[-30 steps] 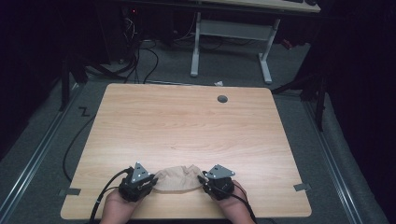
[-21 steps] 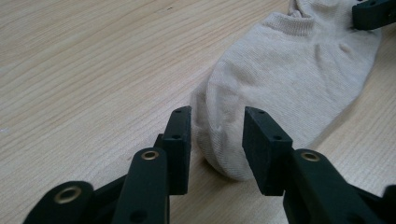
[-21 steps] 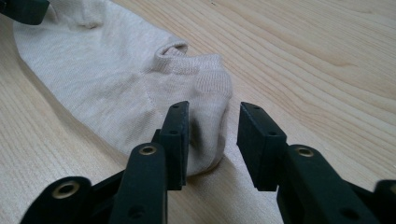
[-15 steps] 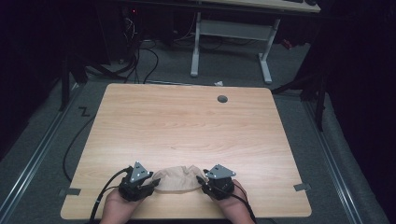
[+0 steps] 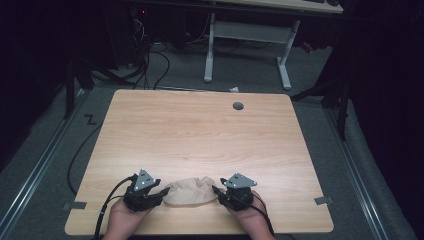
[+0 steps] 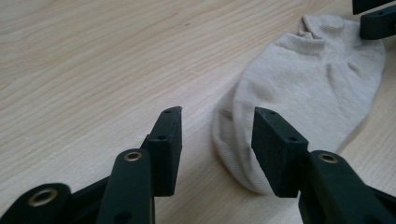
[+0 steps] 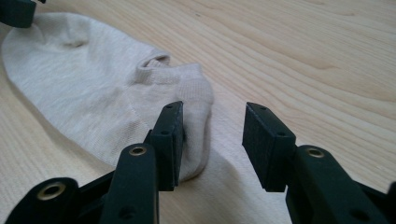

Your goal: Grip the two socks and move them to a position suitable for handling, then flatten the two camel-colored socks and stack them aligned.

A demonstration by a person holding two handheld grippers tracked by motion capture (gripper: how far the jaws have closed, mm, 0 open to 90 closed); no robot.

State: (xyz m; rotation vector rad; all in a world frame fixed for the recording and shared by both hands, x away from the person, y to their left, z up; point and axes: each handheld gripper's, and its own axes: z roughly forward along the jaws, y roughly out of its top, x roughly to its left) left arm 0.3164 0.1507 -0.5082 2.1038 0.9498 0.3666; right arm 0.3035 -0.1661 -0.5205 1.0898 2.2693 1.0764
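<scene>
Dark surroundings close in on a light wood-grain counter [image 5: 200, 145] with rounded corners, standing on grey carpet; a white-legged desk frame [image 5: 247, 45] stands beyond its far edge, and black cables [image 5: 150, 60] trail across the floor at the far left. A small round grey grommet [image 5: 238, 106] sits near the counter's far edge.

At the near edge, midway along, lies a beige ankle sock of ribbed knit fabric [image 5: 189, 192], flat on the wood and a little rumpled. The person's two hands come in from the bottom of the high view, one at each end of the sock.

The left hand-held gripper [image 5: 161, 192] sits at the sock's left end. In the left gripper view its black jaws stand spread apart, having just been opening; the sock's rounded end [image 6: 261, 140] lies partly behind the right-hand jaw and into the gap, with no pad pressing on it.

The right hand-held gripper [image 5: 216, 190] sits at the sock's right end. In the right gripper view its jaws are likewise spread and have just been opening; the sock's cuffed end [image 7: 187, 107] lies against the left-hand jaw, while bare wood shows in most of the gap. Neither pair pinches the fabric.
</scene>
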